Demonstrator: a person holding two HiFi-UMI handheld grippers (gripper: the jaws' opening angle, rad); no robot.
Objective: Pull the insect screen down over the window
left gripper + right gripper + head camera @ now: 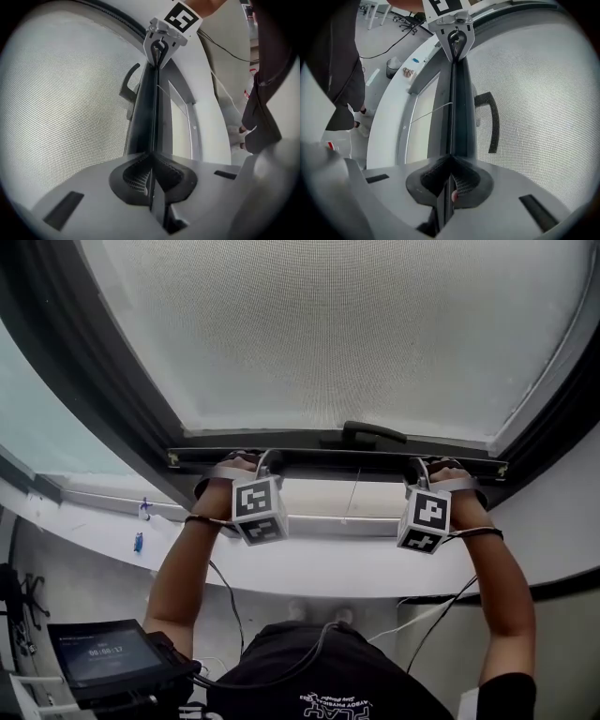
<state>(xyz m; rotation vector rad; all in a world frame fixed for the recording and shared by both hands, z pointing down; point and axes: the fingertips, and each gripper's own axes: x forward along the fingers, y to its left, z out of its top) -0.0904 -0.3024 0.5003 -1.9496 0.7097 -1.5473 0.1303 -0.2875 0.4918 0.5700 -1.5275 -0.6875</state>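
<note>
1. The left gripper (242, 463) is clenched on the left end of the pull bar (337, 459) that hems the insect screen (337, 334); the pinch looks to be on a thin lip only, so a sharp jerk could strip the jaws off it.
2. The bar sits partway down the window, well above the sill (319, 568) below it; the handle (373, 433) stands just above the bar's middle, and a thin cord (352, 493) hangs beneath; uneven pulling could tilt the bar and jam it in the side tracks.
3. The right gripper (439, 469) grasps the bar's right end in the same way; if either side slips and the screen is sprung, it would likely snap upward.
4. Only the head view shows both ends level and the open gap under the bar; only the gripper views show the pads closed on the bar's edge, each with the other gripper at the bar's far end.
</note>
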